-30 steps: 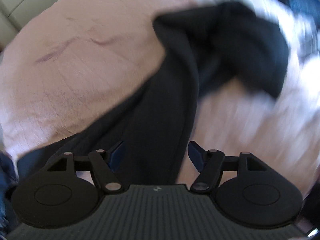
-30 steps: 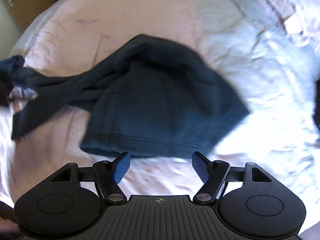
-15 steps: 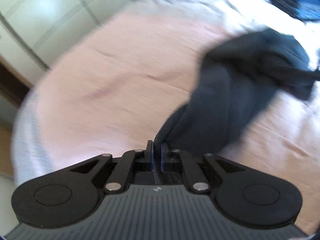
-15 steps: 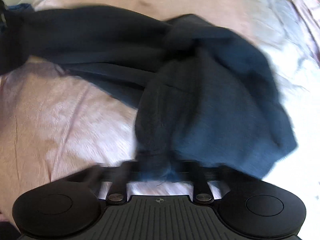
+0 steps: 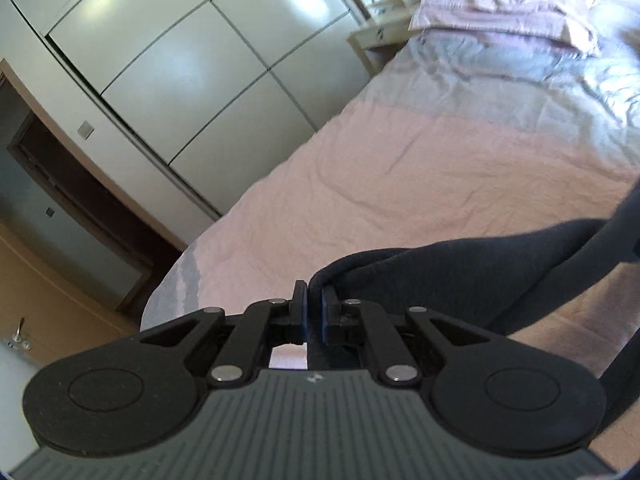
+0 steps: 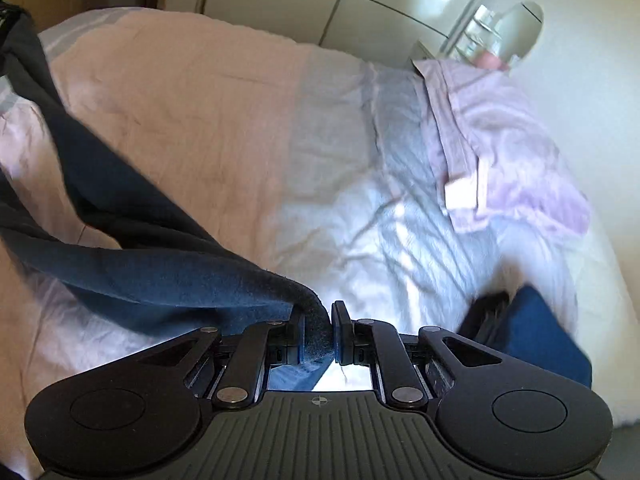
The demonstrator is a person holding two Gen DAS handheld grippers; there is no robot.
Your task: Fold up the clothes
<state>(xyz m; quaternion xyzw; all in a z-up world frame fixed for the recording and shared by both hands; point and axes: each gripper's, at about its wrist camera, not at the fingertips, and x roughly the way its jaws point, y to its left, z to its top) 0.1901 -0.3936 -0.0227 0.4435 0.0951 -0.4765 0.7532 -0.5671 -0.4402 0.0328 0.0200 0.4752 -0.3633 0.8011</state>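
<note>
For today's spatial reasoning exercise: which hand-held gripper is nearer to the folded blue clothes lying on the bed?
Right. The right hand-held gripper has the folded blue clothes just beside it, lower right. The left hand-held gripper shows none near it, only the dark garment it pinches.

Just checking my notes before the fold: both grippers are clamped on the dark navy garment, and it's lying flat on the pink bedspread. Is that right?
Not quite. Both the left gripper and right gripper are shut on the dark navy garment, but it is not lying flat: the right wrist view shows it lifted, hanging in a twisted band above the pink bedspread.
</note>
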